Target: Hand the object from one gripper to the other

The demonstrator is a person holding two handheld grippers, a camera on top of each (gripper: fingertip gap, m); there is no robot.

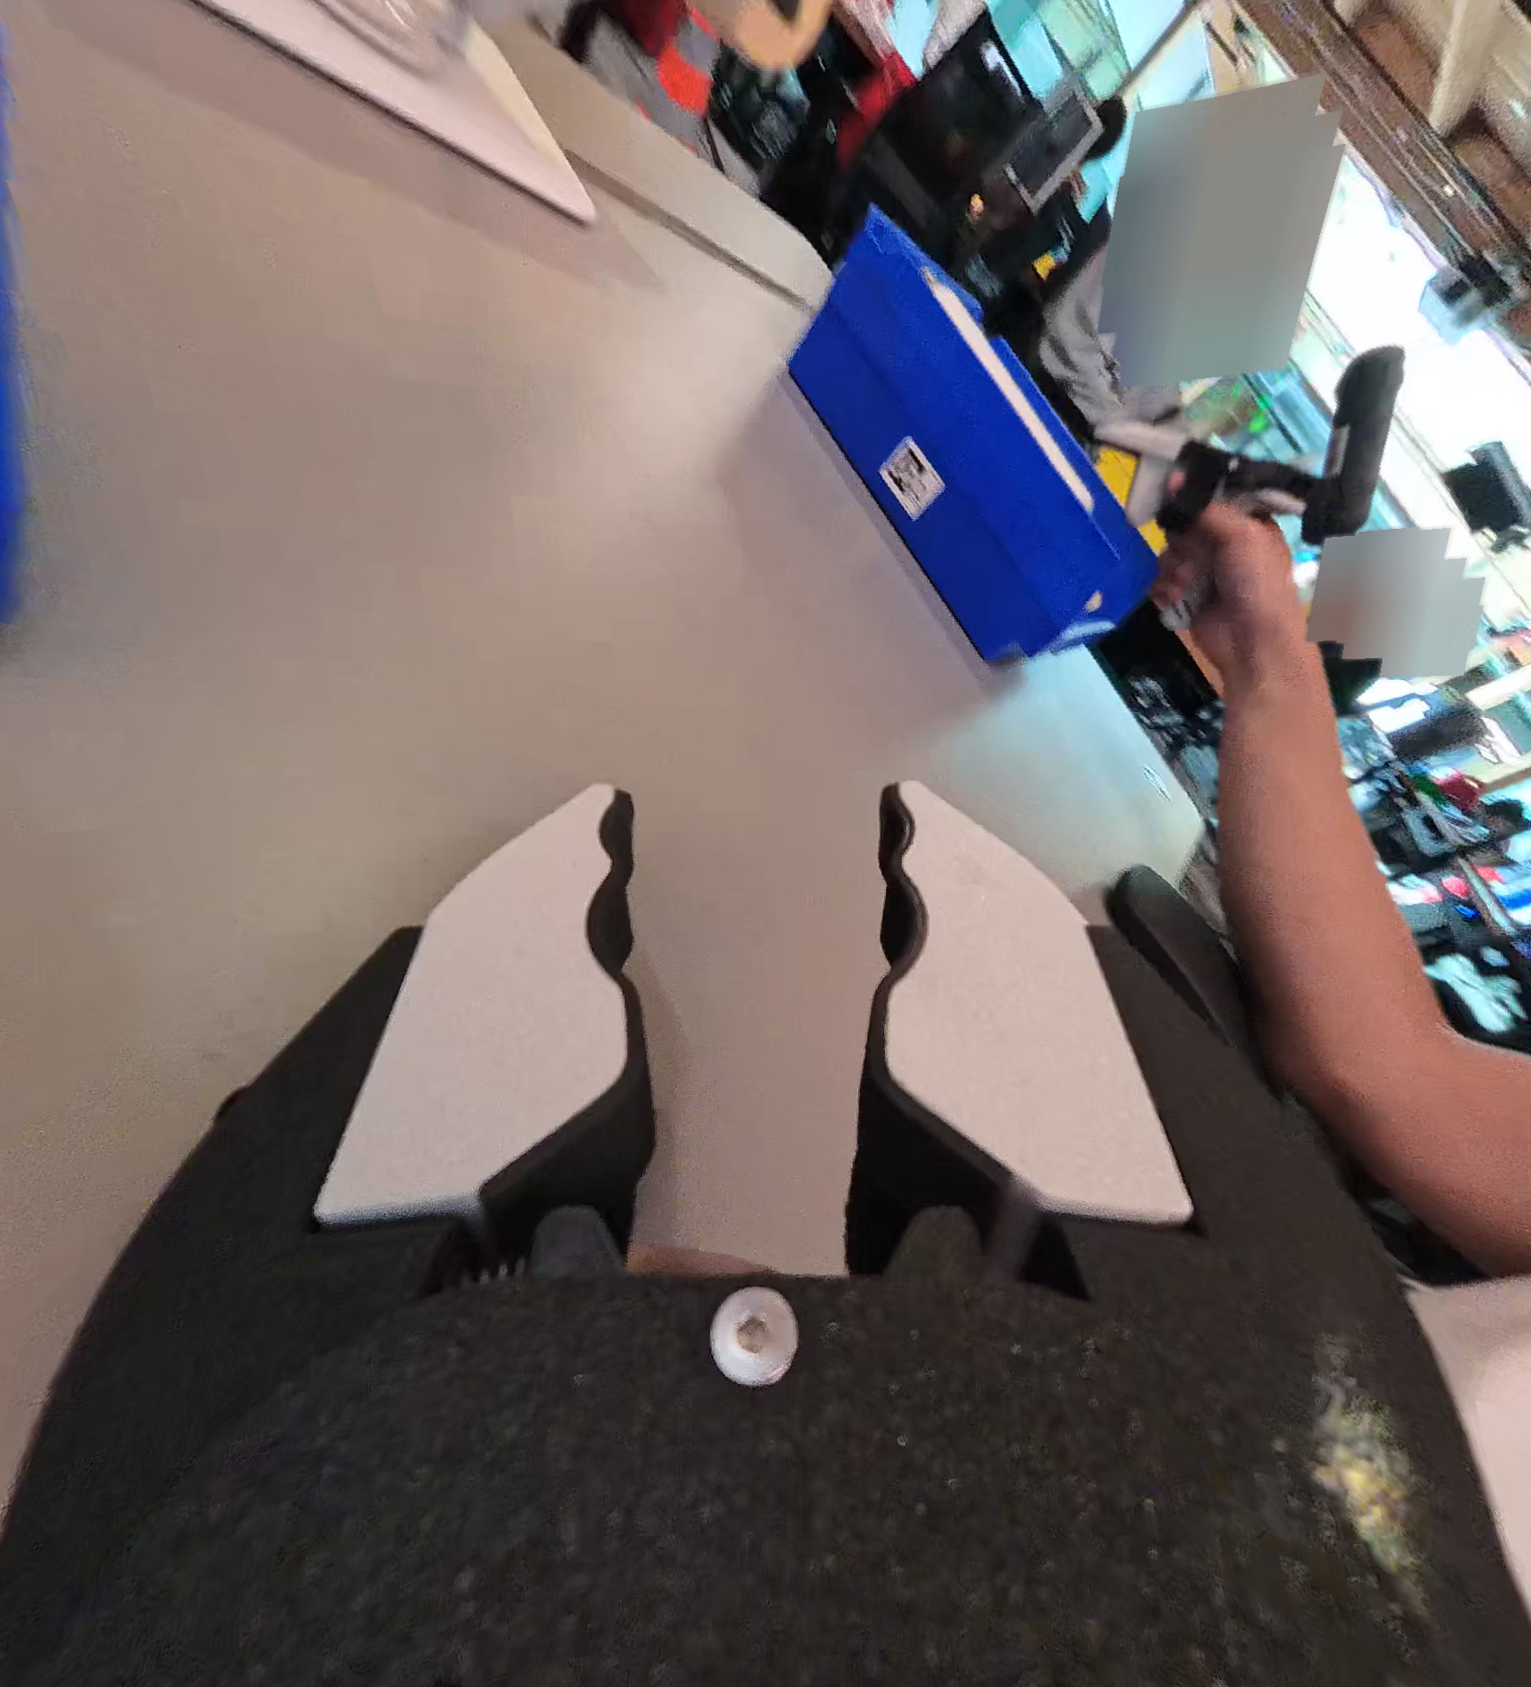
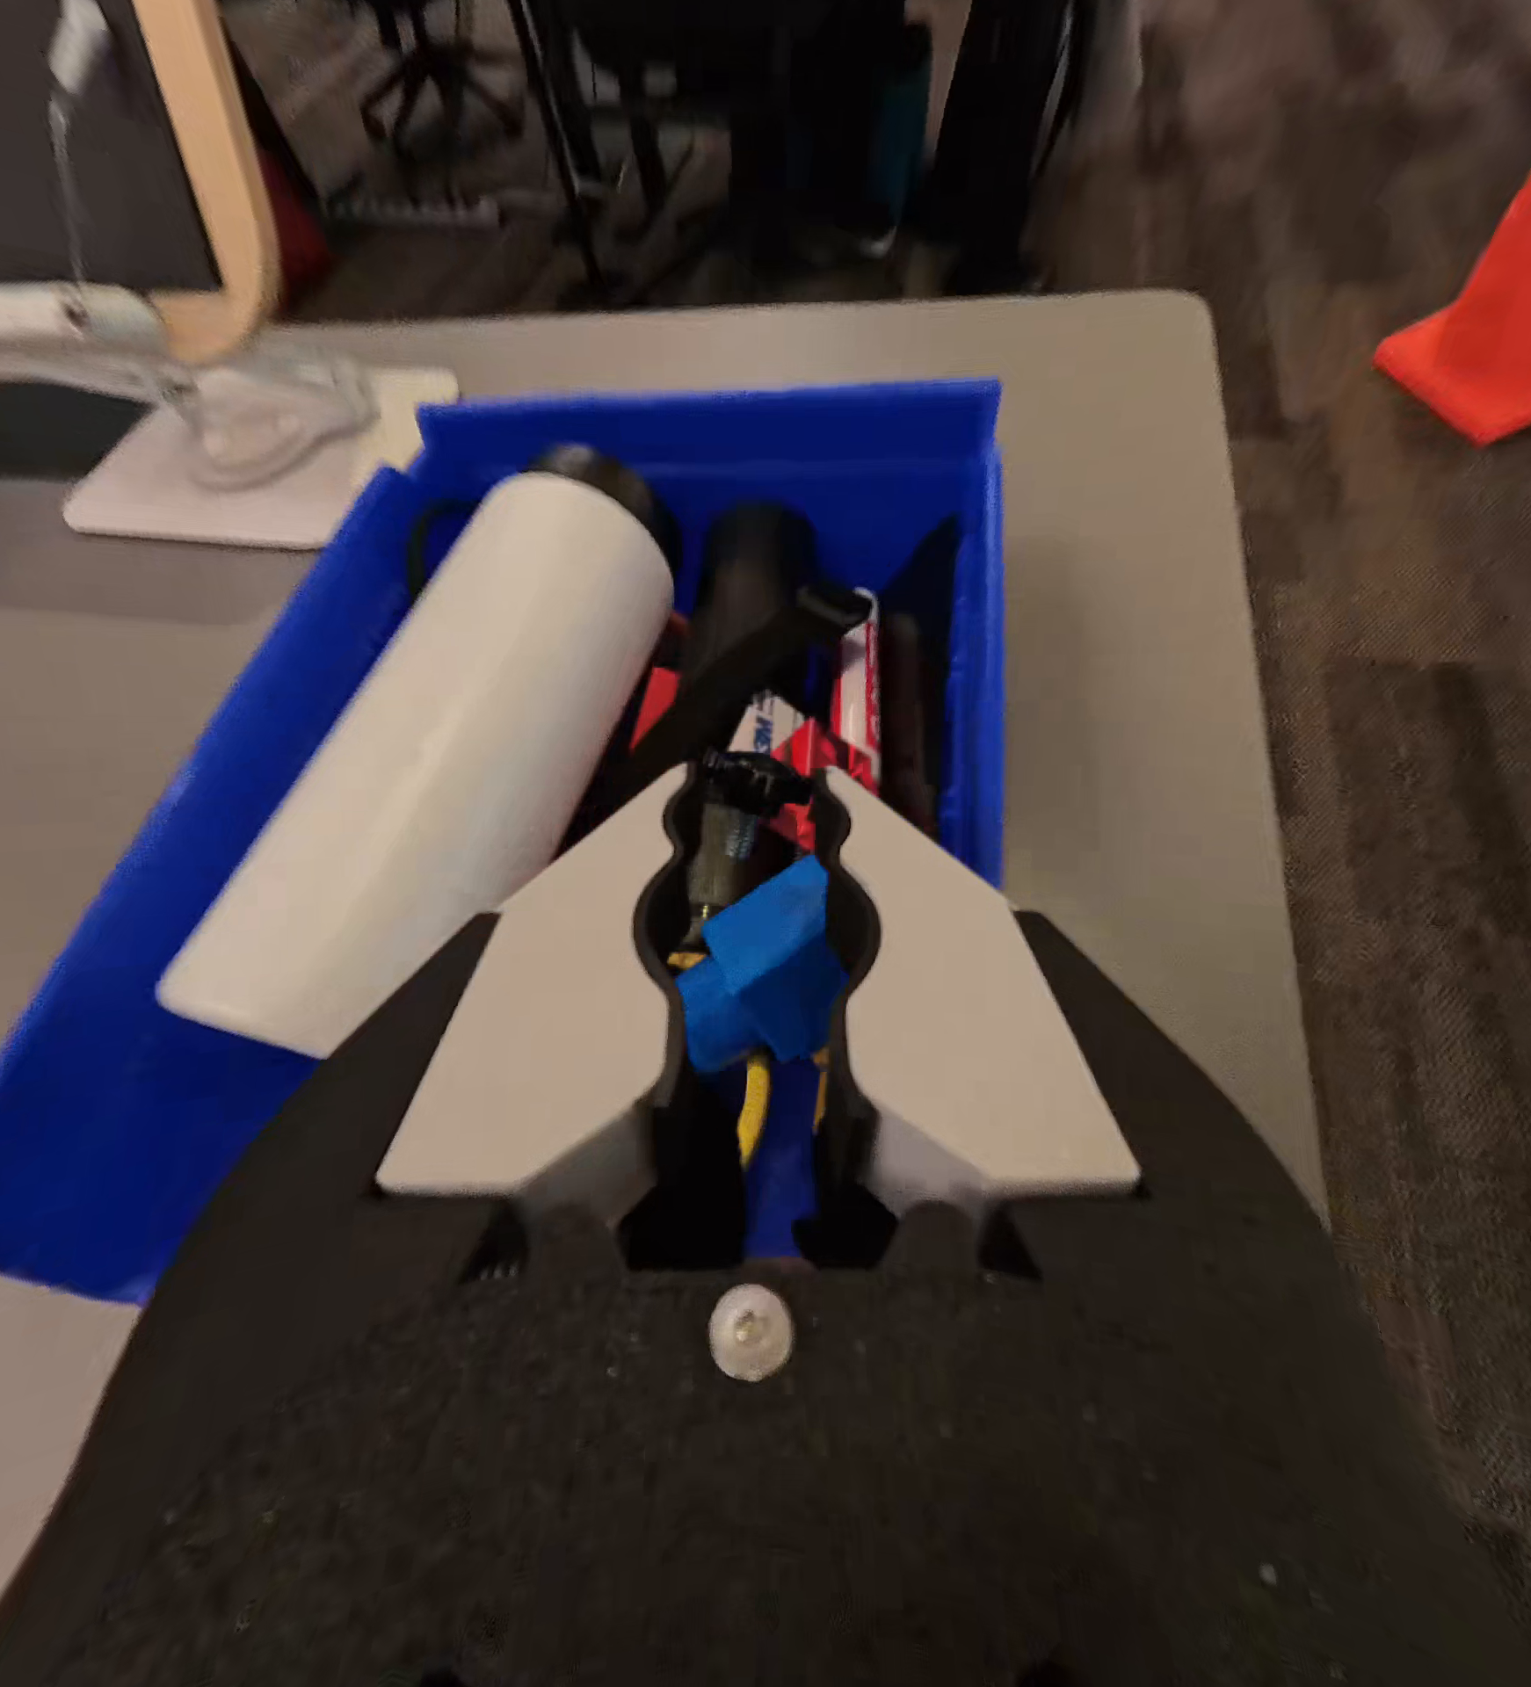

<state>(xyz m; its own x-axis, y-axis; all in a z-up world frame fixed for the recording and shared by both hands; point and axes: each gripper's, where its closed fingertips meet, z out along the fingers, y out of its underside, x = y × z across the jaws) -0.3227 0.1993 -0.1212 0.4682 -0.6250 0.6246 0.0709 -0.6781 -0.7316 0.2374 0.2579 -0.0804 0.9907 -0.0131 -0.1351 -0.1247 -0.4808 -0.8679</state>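
Blue plastic bin [image 2: 972,639] on the grey tabletop [image 2: 1109,548] is the landmark: right gripper [image 2: 757,785] hangs over the bin's near end, jaws nearly together and clamped on a small object wrapped in blue tape [image 2: 762,977] with yellow wires trailing under it (exact kind of object unclear, blurry). Inside the bin, left of the gripper, lies a long white cylinder with a black cap [image 2: 451,767]; beyond the fingertips sit a black tube-shaped item [image 2: 744,584] and a red-and-white packet [image 2: 844,721]. Beyond the bin's far left corner stands a white monitor base [image 2: 196,493]. An orange cone [image 2: 1520,319] is on the floor, well right of the bin. Left gripper [image 1: 754,803] has jaws wide apart, nothing between them, over bare grey table [image 1: 378,548]; a blue bin [image 1: 972,456] lies ahead and to the right at the table edge, with a person's hand [image 1: 1227,584] just beside its right end.
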